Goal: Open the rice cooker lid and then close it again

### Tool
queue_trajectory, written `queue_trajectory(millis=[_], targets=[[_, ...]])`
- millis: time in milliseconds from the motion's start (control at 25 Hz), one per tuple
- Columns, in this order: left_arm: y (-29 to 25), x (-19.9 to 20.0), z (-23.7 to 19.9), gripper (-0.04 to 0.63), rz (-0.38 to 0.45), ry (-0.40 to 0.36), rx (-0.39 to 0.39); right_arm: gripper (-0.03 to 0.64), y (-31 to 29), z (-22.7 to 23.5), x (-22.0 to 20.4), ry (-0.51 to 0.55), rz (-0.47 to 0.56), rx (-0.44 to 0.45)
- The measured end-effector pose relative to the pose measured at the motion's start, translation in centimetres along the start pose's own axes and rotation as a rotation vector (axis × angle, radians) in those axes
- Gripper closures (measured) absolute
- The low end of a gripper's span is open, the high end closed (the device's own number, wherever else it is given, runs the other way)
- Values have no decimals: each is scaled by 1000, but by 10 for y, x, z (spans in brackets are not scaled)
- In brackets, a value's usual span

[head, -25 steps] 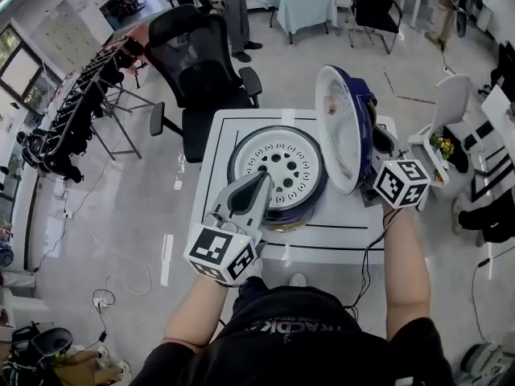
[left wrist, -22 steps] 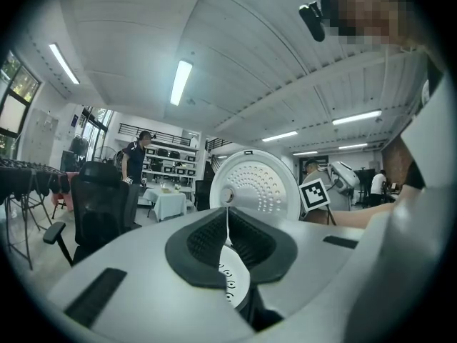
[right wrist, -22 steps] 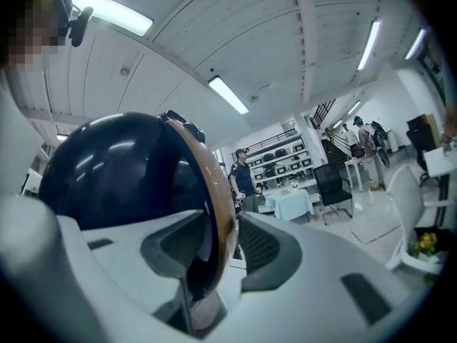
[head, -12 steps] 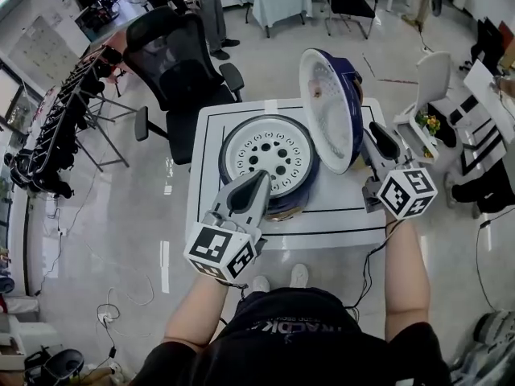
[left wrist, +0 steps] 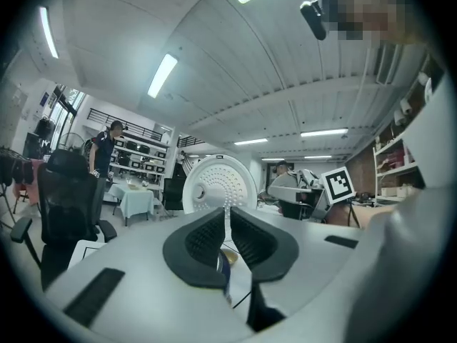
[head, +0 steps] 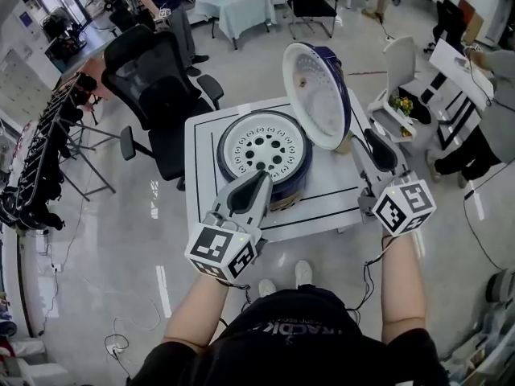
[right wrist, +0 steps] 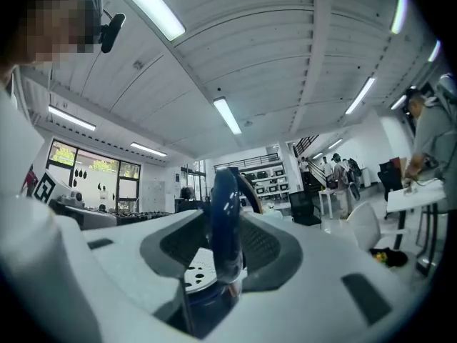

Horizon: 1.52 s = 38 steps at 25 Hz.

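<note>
A: Which step was this?
B: The opening half looked done. The lid [head: 315, 95] stood upright on its hinge at the right side of the rice cooker [head: 265, 147], white inner face toward the pot. The cooker sat mid white table [head: 205, 175]. Closing was not yet begun.
A: Grippers?
B: The left gripper [head: 261, 177] had its jaws nearly together with only a thin slit. They had just been opening, with nothing between them. The right gripper [head: 370, 137] had its jaws wide apart. The lid's blue edge lined up in the gap, but the pads did not seem to press it.
A: Pose?
B: Both forearms reached forward and both grippers pointed level, away from the person. The left tip sat just beside the pot's front rim. The right one sat behind the lid's blue back, near the hinge.
A: Next?
B: Probably the right one needed to catch the lid from behind and swing it down over the pot until it latched, with the left steadying the body.
</note>
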<state>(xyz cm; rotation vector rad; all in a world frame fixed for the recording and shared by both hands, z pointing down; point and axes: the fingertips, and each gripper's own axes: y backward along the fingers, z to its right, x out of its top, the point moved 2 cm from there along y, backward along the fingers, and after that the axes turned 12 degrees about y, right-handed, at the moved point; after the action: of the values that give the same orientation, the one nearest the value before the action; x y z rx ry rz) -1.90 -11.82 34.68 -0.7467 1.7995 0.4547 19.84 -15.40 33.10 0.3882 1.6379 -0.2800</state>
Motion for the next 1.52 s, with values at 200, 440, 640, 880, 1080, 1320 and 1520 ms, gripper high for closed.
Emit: queue_trajectory(millis=[200, 440, 640, 880, 1080, 1320, 1520], targets=[[20, -6, 5, 561, -13, 9, -59, 463, 21, -41, 7, 28, -14, -3], [36, -16, 3, 554, -41, 25, -103, 464, 38, -62, 3, 23, -33, -45], [50, -14, -1, 552, -48, 21, -134, 463, 46, -73, 6, 23, -35, -87], [60, -5, -2, 549, -38, 11, -158, 463, 50, -82, 18, 36, -30, -114], [66, 0, -1, 549, -36, -5, -169, 463, 53, -74, 23, 19, -6, -145], [69, 10, -4, 549, -16, -21, -147, 463, 54, -63, 30, 14, 17, -161], [58, 9, -3, 549, -6, -24, -124, 463, 50, -42, 26, -1, 23, -159]])
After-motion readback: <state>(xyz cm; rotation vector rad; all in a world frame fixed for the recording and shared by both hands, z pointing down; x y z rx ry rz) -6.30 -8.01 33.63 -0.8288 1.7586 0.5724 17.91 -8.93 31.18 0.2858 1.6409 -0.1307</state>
